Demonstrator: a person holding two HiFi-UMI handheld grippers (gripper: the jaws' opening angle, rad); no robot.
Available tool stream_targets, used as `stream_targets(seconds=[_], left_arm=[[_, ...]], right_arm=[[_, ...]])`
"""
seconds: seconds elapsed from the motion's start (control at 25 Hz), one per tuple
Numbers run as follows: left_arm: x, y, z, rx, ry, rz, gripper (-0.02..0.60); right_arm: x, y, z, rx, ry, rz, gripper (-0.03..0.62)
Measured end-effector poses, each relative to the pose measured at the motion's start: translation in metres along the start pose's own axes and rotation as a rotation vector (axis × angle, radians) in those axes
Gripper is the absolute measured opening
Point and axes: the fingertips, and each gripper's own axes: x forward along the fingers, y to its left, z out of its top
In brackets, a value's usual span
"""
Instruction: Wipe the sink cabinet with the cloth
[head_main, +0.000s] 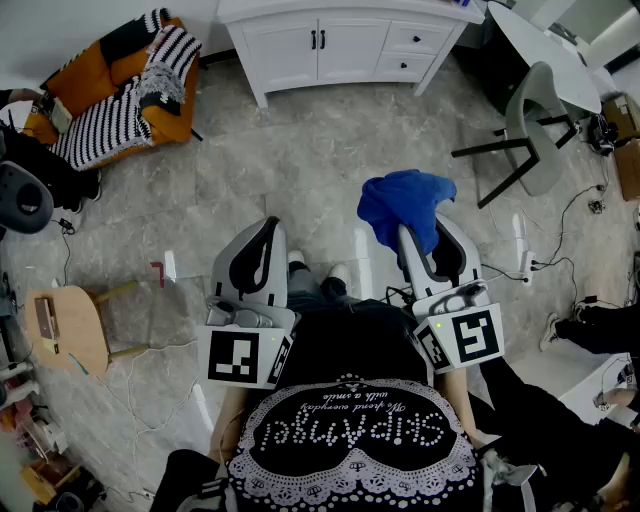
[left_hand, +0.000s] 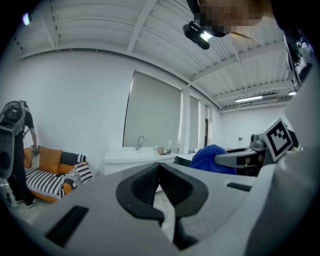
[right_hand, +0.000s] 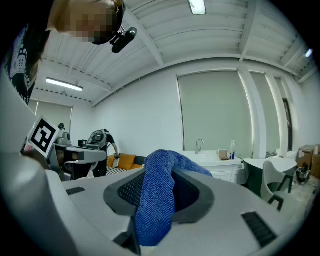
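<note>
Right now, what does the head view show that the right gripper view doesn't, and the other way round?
Head view only: the wooden stool at the left, and the black door handles on the sink cabinet.
Right gripper view only: the faucet and a bottle on the countertop, plus the ceiling lights.
Both: the blue cloth clamped in the right tongs, the sink cabinet, the orange sofa and the grey chair.

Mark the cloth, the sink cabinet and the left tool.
cloth (head_main: 405, 200), head view, top of the blue bundle
sink cabinet (head_main: 350, 50), head view, double door front
left tool (left_hand: 159, 166), left gripper view, where the tips meet
</note>
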Motion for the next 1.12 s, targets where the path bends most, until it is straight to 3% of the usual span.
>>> stream_targets(seconds=[0.2, 0.56, 0.84, 1.12], left_arm=[[0.018, 0.004, 0.0, 0.01, -0.036, -0.008, 0.005], [0.039, -0.005, -0.001, -0.001, -0.022, -0.05, 0.005], [0.056, -0.013, -0.015, -0.002, 0.021, -0.067, 0.005], [0.101, -0.015, -0.01, -0.023, 0.039, -0.091, 0.005]], right_arm=[[0.028, 0.009, -0.009, -0.002, -0.017, 0.023, 0.143], [0.047, 0.035, -0.034, 0.056, 0.052, 0.105, 0.143], [0.037, -0.001, -0.046, 0.114, 0.042, 0.05, 0.143], [0.043, -0.07, -0.038, 0.138, 0.014, -0.055, 0.143]])
